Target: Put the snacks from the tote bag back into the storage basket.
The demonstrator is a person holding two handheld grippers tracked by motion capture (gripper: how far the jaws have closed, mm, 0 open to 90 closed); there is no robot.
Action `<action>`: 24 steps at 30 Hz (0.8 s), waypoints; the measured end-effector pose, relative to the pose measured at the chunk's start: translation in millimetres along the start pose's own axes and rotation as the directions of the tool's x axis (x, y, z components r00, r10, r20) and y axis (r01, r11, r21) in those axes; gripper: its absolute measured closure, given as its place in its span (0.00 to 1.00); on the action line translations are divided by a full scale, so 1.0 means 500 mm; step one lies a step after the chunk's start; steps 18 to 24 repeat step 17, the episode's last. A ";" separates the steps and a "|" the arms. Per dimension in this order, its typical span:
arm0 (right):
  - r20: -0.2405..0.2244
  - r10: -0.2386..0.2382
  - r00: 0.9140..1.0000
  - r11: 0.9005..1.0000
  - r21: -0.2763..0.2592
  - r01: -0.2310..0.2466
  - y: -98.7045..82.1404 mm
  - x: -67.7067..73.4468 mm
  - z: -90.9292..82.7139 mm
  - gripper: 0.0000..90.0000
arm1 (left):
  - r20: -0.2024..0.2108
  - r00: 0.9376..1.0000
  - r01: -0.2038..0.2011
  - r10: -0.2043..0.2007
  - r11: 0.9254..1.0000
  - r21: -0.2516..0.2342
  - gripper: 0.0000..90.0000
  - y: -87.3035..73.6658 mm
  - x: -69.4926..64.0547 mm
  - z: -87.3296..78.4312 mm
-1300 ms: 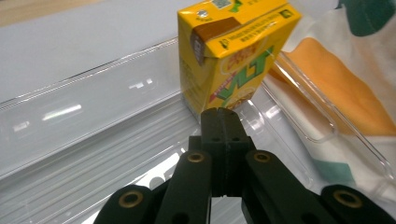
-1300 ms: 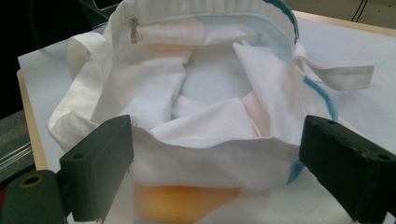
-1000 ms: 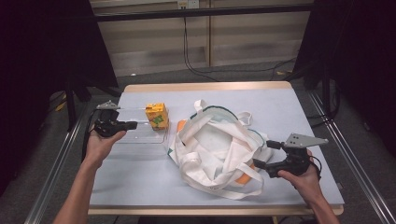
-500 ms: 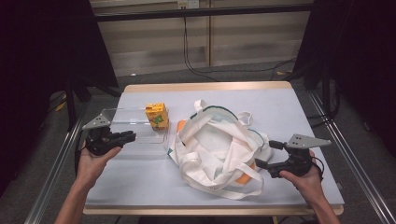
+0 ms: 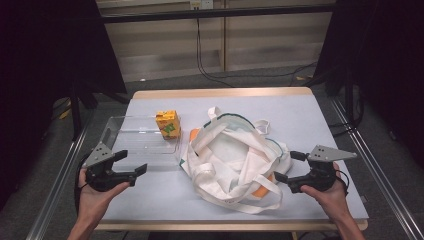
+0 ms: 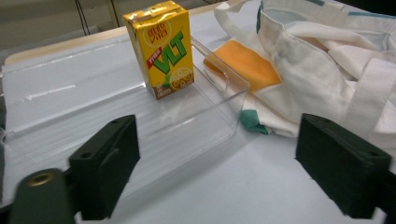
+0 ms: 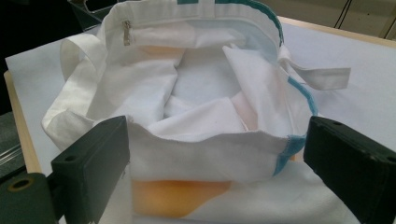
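On the table [image 5: 320, 115], a tray [image 5: 125, 142] lies at the left with a drink carton [image 5: 168, 123] standing upright in its far right corner. Just to the right of the tray lies a cloth bag [image 5: 235, 160]. The left gripper [image 5: 131, 162] sits before the tray's near edge; the right gripper [image 5: 289, 166] is at the bag's right side.

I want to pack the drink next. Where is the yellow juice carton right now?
In the high view, the yellow juice carton stands upright in the far right corner of the clear tray, left of the white tote bag.
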State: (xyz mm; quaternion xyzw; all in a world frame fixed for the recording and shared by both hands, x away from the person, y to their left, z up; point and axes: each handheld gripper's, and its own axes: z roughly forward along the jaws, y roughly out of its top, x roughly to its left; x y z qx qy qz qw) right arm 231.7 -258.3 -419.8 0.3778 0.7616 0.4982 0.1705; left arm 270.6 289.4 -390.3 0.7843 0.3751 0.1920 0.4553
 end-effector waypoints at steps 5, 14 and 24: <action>0.008 -0.001 1.000 1.000 -0.001 0.001 -0.003 -0.001 -0.003 0.08 | 0.020 0.999 0.044 -0.043 0.998 -0.033 0.08 -0.037 -0.022 -0.004; 0.025 -0.002 1.000 1.000 -0.013 0.002 -0.005 -0.001 -0.008 0.08 | 0.043 0.997 0.062 -0.060 0.997 -0.045 0.04 -0.100 -0.049 0.000; 0.031 -0.003 1.000 1.000 -0.012 0.004 -0.007 -0.001 -0.010 0.07 | 0.059 0.994 0.094 -0.090 0.994 -0.062 0.04 -0.109 -0.049 0.004</action>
